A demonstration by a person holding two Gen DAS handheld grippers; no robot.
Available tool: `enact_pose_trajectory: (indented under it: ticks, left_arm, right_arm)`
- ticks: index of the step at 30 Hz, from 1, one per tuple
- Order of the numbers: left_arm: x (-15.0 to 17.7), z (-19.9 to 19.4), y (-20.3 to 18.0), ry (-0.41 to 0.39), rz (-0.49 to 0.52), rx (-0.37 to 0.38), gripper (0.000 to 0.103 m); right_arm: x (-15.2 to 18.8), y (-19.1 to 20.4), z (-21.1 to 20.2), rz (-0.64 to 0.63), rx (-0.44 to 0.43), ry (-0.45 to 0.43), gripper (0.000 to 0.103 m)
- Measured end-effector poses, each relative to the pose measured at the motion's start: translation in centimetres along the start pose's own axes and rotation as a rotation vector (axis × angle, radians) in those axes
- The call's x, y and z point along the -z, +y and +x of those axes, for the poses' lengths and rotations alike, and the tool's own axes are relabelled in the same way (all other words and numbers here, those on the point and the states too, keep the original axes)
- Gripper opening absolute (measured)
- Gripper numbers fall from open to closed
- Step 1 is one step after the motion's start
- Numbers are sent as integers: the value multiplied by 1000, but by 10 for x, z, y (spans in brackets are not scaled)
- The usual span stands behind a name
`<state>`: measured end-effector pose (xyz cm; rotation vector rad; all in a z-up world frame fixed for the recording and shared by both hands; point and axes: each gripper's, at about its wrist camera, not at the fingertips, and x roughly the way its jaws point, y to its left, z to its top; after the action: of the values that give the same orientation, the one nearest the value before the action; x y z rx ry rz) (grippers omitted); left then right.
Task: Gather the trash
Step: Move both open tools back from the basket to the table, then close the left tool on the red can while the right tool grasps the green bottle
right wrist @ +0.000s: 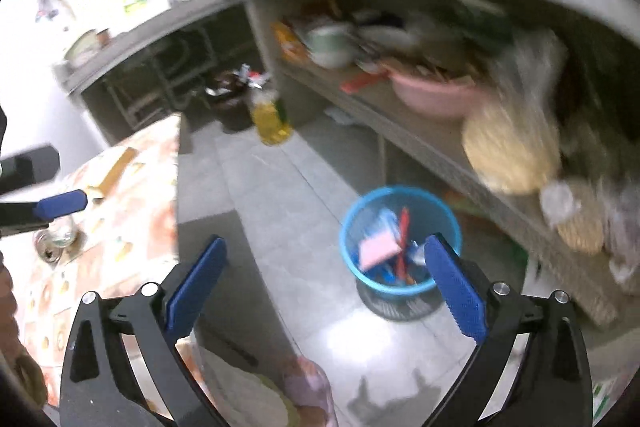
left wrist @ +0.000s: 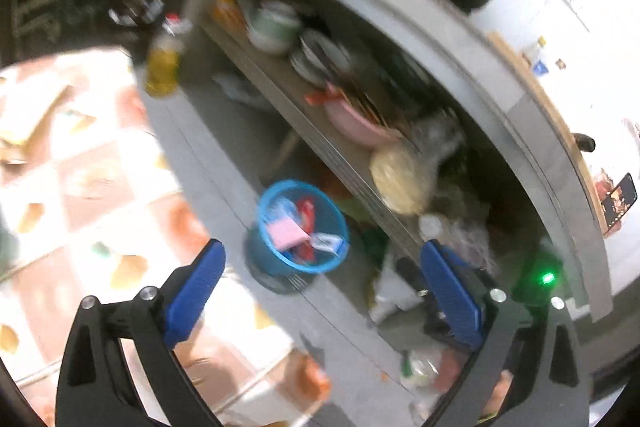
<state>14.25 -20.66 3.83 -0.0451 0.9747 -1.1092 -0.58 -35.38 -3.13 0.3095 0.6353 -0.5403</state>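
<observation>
A blue mesh trash basket [left wrist: 262, 259] [right wrist: 438, 213] stands on the grey tiled floor beside a low shelf. It holds a pink paper [left wrist: 286, 233] [right wrist: 378, 247], red wrappers [left wrist: 306, 213] and other scraps. My left gripper [left wrist: 323, 247] is open high above the basket with nothing between its blue pads. My right gripper [right wrist: 326, 243] is also wide open and empty, above the floor left of the basket. In the right wrist view my left gripper's blue finger [right wrist: 62, 205] shows at the left edge over the table.
A table with a patterned cloth [left wrist: 80, 167] [right wrist: 120, 187] bears a can [right wrist: 48, 251]. An oil bottle [left wrist: 162, 67] [right wrist: 270, 119] stands on the floor. The shelf holds a pink bowl [left wrist: 356, 123] [right wrist: 434, 95] and dishes. Bags [left wrist: 392, 291] lie right of the basket.
</observation>
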Motion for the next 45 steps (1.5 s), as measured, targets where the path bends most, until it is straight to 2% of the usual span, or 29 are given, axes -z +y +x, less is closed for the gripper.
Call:
enact_pose_trajectory:
  ticks: [6,9,12,18,23,26,31,36,42,45]
  left_arm:
    - [27,-71,38,-161,-27,-143,97]
    - [43,-101,55,-237,-37,-266,97]
    - [60,-127,76,-281,-64,-358,97]
    - [84,-165,114,-330,-144,-463,97]
    - [94,-187,135,-369,-198,-526,97]
    - [100,-185,142,-345,-201,-585,97]
    - [108,-182,154,-319,-213,-599,97]
    - [112,-177,166,-296,-241,-590,97]
    - [121,-183,180,-334,-264,-570,97]
    - [123,-189,189,-354,-282,-554,97]
  right_arm:
    - [-12,57,-6,-136,-51,-19,95]
    - [-12,83,-11,-186,-81,-37,95]
    - [-8,108,-15,-236,-105,-37,95]
    - [7,157,-15,-342,-101,17,95]
    - [17,189,-22,-432,-59,-8,95]
    - [19,203,-26,-461,-75,-25,95]
    - [22,221,-34,-498,-143,-43,95]
    - [25,229,-33,-523,-154,-65,95]
    - [26,240,-32,-557,-247,-94,95]
    - [24,250,-28,-564,-294,-80,95]
